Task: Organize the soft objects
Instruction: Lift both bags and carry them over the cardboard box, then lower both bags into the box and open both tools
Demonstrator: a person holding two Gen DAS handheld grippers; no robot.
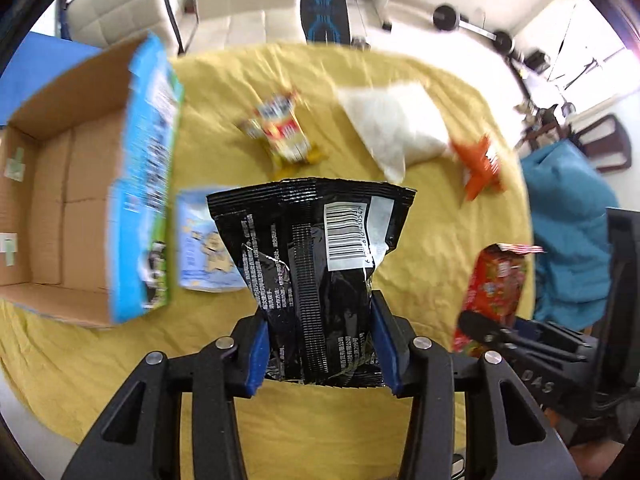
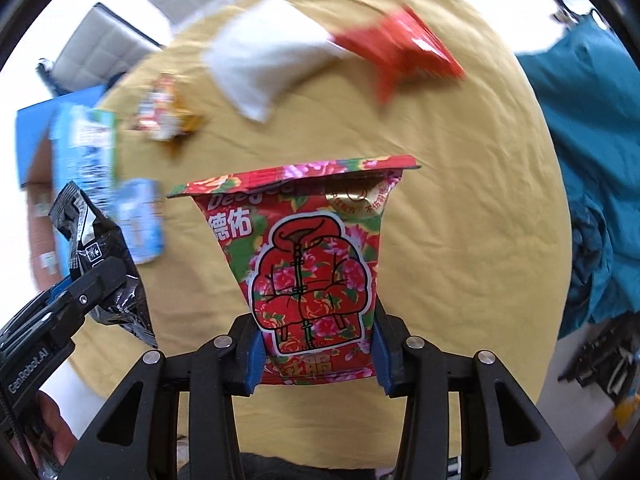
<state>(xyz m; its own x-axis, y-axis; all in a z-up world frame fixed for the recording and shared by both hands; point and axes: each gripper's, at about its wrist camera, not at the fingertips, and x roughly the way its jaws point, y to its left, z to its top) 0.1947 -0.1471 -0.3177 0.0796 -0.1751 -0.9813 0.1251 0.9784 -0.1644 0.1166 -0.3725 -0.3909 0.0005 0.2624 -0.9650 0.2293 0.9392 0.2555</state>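
My left gripper is shut on a black snack bag and holds it above the yellow cloth. My right gripper is shut on a red floral snack bag, also held above the cloth. The red bag shows at the right of the left wrist view, the black bag at the left of the right wrist view. An open cardboard box stands at the left. On the cloth lie a pale blue packet, a yellow-red packet, a white pillow-like bag and an orange-red bag.
The box's blue printed flap stands up beside the pale blue packet. A teal cloth heap lies to the right of the table. White chairs and gym equipment stand beyond the far edge.
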